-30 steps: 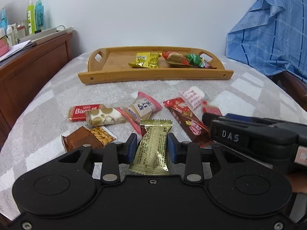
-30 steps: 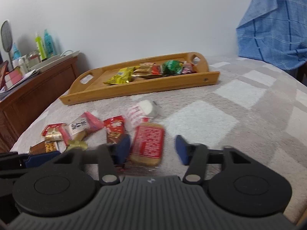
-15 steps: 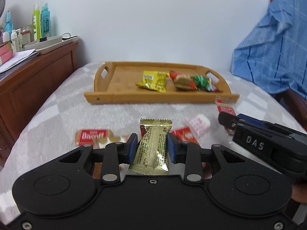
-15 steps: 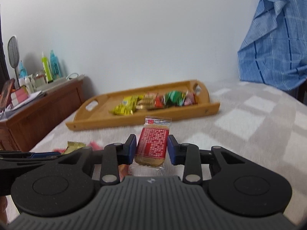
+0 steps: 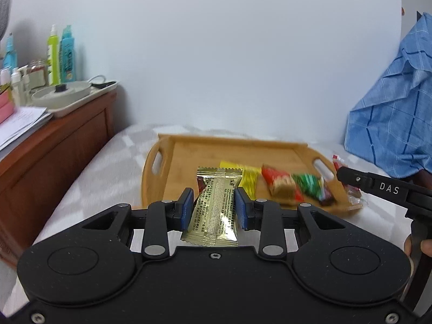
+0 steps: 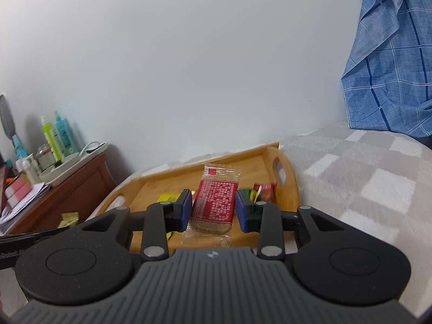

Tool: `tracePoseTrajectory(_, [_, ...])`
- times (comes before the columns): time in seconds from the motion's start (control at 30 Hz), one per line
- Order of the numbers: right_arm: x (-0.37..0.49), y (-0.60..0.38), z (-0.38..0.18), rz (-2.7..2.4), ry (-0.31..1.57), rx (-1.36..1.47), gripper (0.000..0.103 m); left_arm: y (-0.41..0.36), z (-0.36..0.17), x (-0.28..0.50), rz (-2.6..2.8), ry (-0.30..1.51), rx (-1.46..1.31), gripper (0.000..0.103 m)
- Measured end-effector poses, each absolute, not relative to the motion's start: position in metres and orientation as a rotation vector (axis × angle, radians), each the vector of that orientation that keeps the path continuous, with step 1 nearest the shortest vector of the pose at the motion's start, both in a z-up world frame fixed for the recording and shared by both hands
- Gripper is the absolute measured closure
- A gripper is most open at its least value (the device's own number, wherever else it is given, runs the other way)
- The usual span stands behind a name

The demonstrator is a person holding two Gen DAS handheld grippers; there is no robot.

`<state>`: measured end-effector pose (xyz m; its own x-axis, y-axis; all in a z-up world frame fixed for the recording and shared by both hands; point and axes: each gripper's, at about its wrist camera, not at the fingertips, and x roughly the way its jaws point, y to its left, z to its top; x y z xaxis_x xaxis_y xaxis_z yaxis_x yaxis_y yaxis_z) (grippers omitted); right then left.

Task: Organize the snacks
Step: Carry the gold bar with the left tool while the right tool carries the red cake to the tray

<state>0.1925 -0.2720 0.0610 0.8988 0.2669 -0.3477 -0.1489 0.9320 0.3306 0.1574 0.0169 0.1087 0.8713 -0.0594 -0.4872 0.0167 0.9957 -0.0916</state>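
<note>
Gold foil fills the middle of my left wrist view: the left gripper has its blue pads pinched on the sides of a gold snack packet, which stands upright between them, crimped top end pointing away from me. Beyond it lies the wooden tray on the grey-and-white checked blanket, with a yellow packet, a red packet and a green packet in a row near its front right part; they are blurred. At the right edge I see the right gripper from the side, reaching toward the tray's right handle.

On my right wrist view, the right gripper has its jaws clamped on a red-labelled biscuit in a clear wrapper, held upright over the tray's near right part. Its grip closed in a little further during the last moment. A few packets peek out on either side of the pads, too hidden to name. Far left stands a wooden cabinet with bottles on top, and a blue checked cloth hangs at the far right.
</note>
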Motion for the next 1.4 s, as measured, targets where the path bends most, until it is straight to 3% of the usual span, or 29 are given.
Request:
tracePoseTrajectory(0.6, [0.311, -0.268, 0.04, 0.203, 0.486, 0.236, 0.064, 0.035, 0.066, 0.294, 0.025, 0.607, -0.13, 0.071])
tracePoseTrajectory(1.4, [0.353, -0.259, 0.005, 0.194, 0.58, 0.208, 0.064, 0.032, 0.027, 0.324, 0.023, 0.668, -0.104, 0.071])
